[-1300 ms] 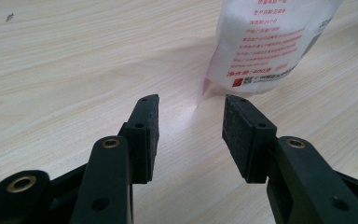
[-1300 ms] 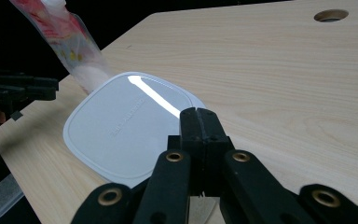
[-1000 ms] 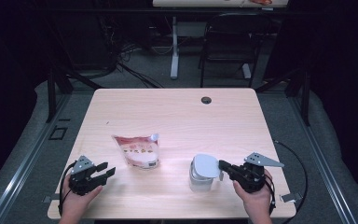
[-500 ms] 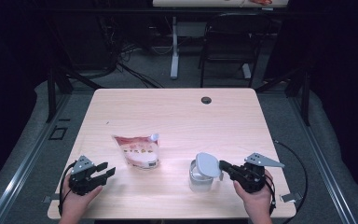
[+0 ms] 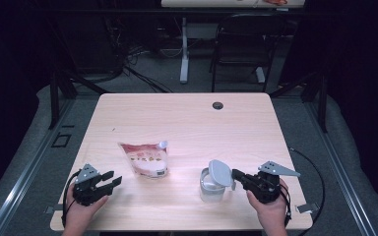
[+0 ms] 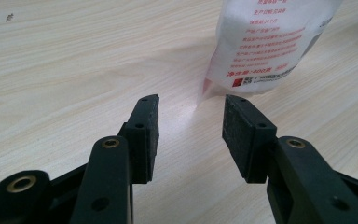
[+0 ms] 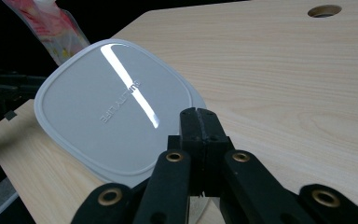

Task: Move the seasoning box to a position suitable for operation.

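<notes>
Near the front edge of the table [image 5: 187, 118], toward its right corner, a grey lid [image 5: 220, 173] is pinched at its rim by the right gripper [image 5: 236, 175], whose 2 jaws are pressed tight together on it. The lid is held tilted over a clear container [image 5: 210, 186] standing just beneath it. The left gripper [image 5: 112, 179] is held near the front left corner, its jaws spread wide with nothing between them. A printed pouch [image 5: 145, 160] is seen just beyond those jaws, between the 2 grippers.
</notes>
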Tool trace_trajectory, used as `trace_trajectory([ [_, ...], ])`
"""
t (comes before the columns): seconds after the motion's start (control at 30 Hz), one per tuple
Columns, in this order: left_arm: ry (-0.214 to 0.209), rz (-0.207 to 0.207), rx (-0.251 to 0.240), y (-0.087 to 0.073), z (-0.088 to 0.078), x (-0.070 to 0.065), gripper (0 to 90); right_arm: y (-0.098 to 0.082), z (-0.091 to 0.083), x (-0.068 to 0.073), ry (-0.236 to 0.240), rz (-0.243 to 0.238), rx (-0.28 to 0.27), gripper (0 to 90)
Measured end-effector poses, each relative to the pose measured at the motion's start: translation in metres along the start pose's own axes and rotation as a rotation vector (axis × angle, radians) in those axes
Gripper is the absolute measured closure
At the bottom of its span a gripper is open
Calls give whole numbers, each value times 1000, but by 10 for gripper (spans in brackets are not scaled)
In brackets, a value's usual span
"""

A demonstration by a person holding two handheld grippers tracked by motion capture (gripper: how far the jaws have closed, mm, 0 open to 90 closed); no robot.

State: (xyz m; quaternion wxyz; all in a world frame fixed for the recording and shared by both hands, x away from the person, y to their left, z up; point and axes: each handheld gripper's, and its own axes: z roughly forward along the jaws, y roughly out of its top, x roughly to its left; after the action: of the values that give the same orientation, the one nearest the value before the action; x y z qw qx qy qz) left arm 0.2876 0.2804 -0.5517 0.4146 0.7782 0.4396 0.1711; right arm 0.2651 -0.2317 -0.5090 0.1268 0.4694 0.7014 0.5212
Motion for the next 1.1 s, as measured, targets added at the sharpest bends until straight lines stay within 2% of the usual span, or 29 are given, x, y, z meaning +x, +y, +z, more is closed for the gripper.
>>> trace_trajectory([
  [0.5, 1, 0, 0, 0, 0, 0, 562, -2, 1, -2, -11, 9, 10, 900],
  [0.73, -1, 1, -2, 0, 0, 0, 562, -4, 3, -4, -11, 23, 21, 900],
  [0.97, 0, 1, -1, 0, 0, 0, 562, -6, 5, -9, 10, 68, 21, 900],
  [1.1, 1, 1, -1, 0, 0, 0, 562, -7, 5, -9, 6, 68, 27, 900],
])
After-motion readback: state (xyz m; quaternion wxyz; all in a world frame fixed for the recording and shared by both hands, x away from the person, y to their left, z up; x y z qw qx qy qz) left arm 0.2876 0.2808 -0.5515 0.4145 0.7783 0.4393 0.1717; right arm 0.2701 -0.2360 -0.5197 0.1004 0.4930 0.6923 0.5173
